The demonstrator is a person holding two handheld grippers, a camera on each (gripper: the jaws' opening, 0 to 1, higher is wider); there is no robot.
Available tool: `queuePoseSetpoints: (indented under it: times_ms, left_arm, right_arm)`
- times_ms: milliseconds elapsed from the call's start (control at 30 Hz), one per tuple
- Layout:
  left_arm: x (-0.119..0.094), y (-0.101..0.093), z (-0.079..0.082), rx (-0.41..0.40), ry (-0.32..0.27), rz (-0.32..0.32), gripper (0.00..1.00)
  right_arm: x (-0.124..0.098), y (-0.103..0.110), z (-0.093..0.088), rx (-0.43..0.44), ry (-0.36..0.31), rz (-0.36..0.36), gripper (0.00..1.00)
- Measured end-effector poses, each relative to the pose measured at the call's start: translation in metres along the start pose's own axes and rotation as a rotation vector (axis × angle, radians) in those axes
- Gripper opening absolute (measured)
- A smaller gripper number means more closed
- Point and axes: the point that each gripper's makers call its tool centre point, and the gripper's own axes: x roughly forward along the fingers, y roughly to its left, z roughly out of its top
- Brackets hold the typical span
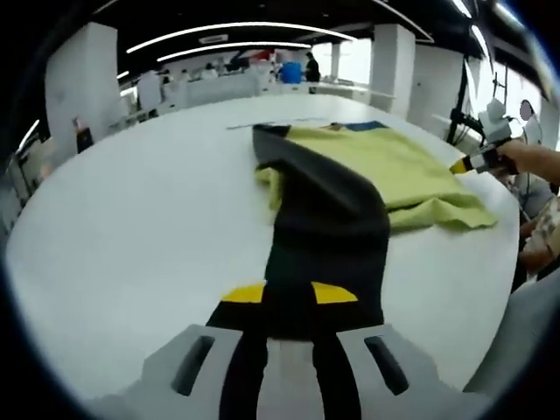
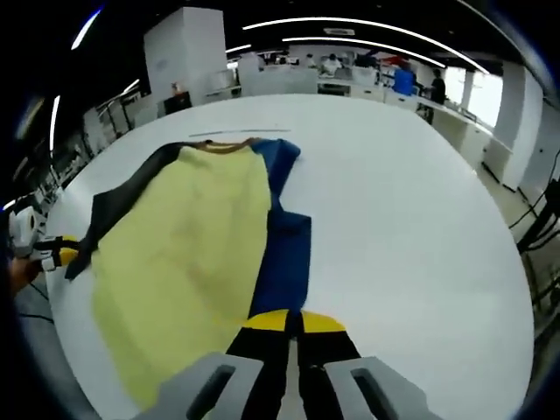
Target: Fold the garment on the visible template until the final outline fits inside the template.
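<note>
One garment [image 2: 184, 254] lies spread on the white table [image 2: 411, 227]: a yellow body with a dark grey sleeve [image 1: 328, 227] on one side and a blue sleeve [image 2: 284, 249] on the other. It is judged light, limp and quick to crease; it will sag from any held point and drag across the table rather than keep its shape. No template outline can be made out on the table surface in either view, so fit cannot be checked from here.

Sound holds are judged to be the sleeve ends and hem corners, taken at the edge so that a whole panel can be carried over the yellow body in a single fold.

In the left gripper view the left gripper [image 1: 289, 302] has its yellow-tipped jaws drawn together on the end of the dark grey sleeve, which runs from the jaws back to the body. In the right gripper view the right gripper [image 2: 293, 328] has its jaws closed to a narrow slit on the end of the blue sleeve. Each gripper also appears, small and at the picture's edge, in the other view.

Risk, as judged: uneven pull would skew the body and bunch the yellow fabric.
</note>
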Motion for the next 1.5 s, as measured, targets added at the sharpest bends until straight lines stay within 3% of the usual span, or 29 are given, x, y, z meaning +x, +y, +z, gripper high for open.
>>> queuePoseSetpoints:
  times_ms: [33, 333, 633, 767, 1000, 1133, 1367, 1500]
  left_arm:
    - [0.000, -0.001, -0.001, -0.007, 0.003, -0.005, 0.01]
    - [-0.004, -0.001, 0.001, -0.024, 0.001, -0.012, 0.00]
    - [-0.029, 0.020, 0.040, -0.036, -0.098, 0.028, 0.00]
    - [-0.039, 0.042, 0.060, -0.014, -0.123, 0.065, 0.00]
    - [-0.049, 0.080, 0.079, -0.067, -0.160, 0.115, 0.00]
    - [-0.048, 0.101, 0.083, -0.099, -0.164, 0.138, 0.00]
    - [-0.040, 0.144, 0.083, -0.078, -0.121, 0.202, 0.00]
    - [-0.035, 0.163, 0.084, -0.045, -0.096, 0.228, 0.00]
  right_arm:
    - [0.000, 0.000, 0.000, 0.001, 0.000, 0.002, 0.00]
    - [-0.014, -0.005, 0.013, 0.011, -0.042, 0.017, 0.00]
    - [-0.035, -0.021, 0.033, -0.040, -0.075, 0.017, 0.00]
    - [-0.041, -0.033, 0.039, -0.092, -0.072, 0.001, 0.00]
    - [-0.048, -0.052, 0.039, -0.105, -0.052, -0.020, 0.00]
    - [-0.050, -0.068, 0.039, -0.109, -0.036, -0.046, 0.00]
    - [-0.051, -0.099, 0.036, -0.119, -0.002, -0.095, 0.00]
    - [-0.050, -0.115, 0.034, -0.079, 0.011, -0.118, 0.00]
